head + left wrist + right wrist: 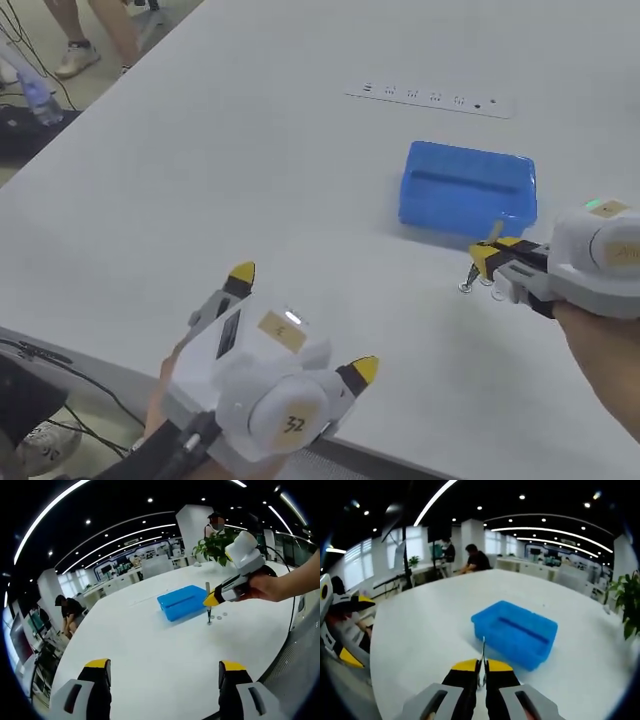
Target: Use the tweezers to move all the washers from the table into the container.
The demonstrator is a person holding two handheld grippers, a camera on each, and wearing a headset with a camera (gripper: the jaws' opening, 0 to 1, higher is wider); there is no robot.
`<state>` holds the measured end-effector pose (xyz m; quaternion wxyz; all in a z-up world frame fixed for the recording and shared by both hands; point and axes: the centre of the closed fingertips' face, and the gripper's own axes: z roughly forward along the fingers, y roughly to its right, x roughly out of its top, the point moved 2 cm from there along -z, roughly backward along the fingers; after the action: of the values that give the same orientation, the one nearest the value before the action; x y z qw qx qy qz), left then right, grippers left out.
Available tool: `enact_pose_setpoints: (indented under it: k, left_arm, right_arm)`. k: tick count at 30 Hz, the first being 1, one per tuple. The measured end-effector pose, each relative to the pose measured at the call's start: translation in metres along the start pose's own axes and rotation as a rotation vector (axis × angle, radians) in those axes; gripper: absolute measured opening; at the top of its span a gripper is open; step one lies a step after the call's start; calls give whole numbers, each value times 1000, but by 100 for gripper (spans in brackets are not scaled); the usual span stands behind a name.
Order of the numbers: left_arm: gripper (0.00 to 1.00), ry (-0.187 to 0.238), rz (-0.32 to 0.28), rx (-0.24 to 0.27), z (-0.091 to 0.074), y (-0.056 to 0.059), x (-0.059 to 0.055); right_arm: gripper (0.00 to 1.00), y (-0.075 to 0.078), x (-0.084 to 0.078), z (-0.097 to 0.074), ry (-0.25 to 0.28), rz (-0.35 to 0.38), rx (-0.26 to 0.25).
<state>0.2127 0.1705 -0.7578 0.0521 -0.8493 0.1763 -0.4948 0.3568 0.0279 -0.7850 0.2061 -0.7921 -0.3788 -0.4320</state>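
Observation:
A blue container (467,188) stands on the white table (250,170); it is also in the left gripper view (182,601) and the right gripper view (515,632). My right gripper (497,260) is shut on metal tweezers (482,662), whose tips point down at the table just in front of the container. Small washers (488,283) lie by the tweezers' tip (466,287), and they show as rings (219,616) in the left gripper view. My left gripper (302,320) is open with nothing in it, near the table's front edge, far left of the washers.
A white power strip (432,98) lies at the back of the table. Off the far left of the table a water bottle (35,95) stands on the floor, near a person's feet. Beyond the table are office desks, and a plant (217,547).

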Motion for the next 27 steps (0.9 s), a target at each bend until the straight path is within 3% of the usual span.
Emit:
enact_pose_setpoints:
  k: [10,27]
  left_arm:
    - [90,-5,0,7,0,-2,-1]
    - [90,-6,6,6,0,-1,-1]
  right_arm:
    - [1,-6,26,-9,25,-24,45]
    - [1,14,78,-14,128,-29,51]
